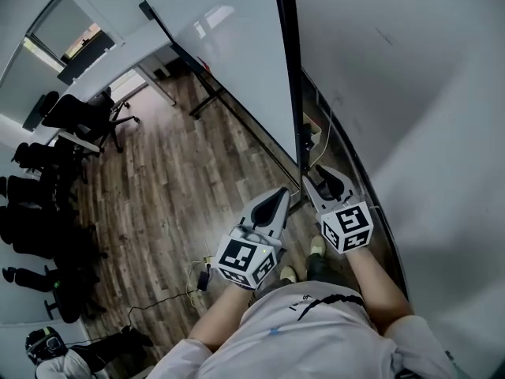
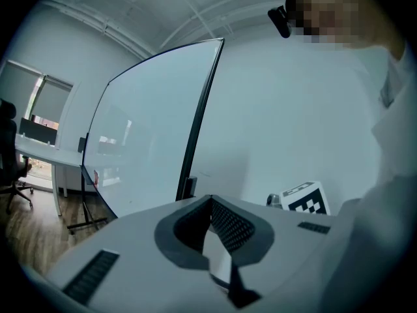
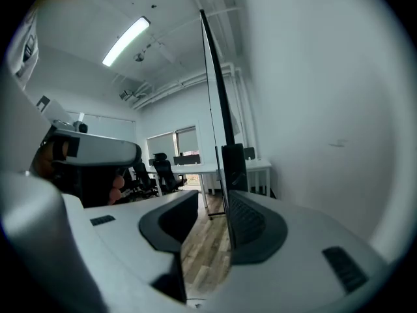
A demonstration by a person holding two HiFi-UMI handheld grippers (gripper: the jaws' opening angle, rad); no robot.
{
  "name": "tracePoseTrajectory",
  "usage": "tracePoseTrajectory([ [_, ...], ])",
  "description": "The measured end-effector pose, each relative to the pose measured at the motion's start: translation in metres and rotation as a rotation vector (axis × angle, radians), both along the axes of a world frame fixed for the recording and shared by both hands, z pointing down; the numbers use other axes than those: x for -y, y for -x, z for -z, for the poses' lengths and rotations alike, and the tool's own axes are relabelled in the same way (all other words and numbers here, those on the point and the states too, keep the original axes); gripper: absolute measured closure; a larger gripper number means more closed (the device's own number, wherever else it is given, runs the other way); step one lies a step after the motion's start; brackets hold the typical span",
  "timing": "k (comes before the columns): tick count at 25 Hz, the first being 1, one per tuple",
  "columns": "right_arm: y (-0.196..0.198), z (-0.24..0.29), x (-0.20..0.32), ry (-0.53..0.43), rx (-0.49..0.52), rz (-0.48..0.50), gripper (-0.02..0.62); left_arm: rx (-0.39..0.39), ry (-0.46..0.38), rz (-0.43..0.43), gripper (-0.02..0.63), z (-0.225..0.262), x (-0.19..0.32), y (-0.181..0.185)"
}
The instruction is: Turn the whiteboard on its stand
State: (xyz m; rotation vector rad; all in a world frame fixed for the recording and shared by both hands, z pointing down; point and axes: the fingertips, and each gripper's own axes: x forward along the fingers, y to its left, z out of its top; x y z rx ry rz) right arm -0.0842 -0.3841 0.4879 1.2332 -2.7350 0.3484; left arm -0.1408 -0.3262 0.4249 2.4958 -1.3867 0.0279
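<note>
The whiteboard (image 1: 229, 46) stands nearly edge-on to me, its black side frame (image 1: 293, 69) running down to a lower corner just ahead of both grippers. My right gripper (image 1: 323, 178) is open, and in the right gripper view (image 3: 212, 207) the black frame (image 3: 228, 162) stands between its jaws, close against the right pad and apart from the left one. My left gripper (image 1: 278, 198) is shut with nothing in it, just left of the frame's lower end. In the left gripper view (image 2: 210, 204) the board (image 2: 150, 129) rises ahead and to the left, not touched.
A white wall (image 1: 410, 93) lies close on the right of the board. The stand's dark legs (image 1: 207, 99) rest on the wood floor (image 1: 173, 196). Office chairs (image 1: 79, 117) and a white desk (image 1: 118, 61) are at the far left. Cables (image 1: 197, 279) lie near my feet.
</note>
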Motion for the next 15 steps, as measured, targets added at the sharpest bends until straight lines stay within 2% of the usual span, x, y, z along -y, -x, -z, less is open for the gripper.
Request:
tracePoseTrajectory([
  [7,0.006,-0.02,0.058,-0.042,-0.059,0.015,0.37,0.041,0.034,0.062,0.594,-0.01,0.028,-0.003],
  [15,0.025,-0.017,0.096,-0.11,-0.084,0.043,0.367,0.052,0.057,0.139,0.594,-0.017,0.045,0.011],
])
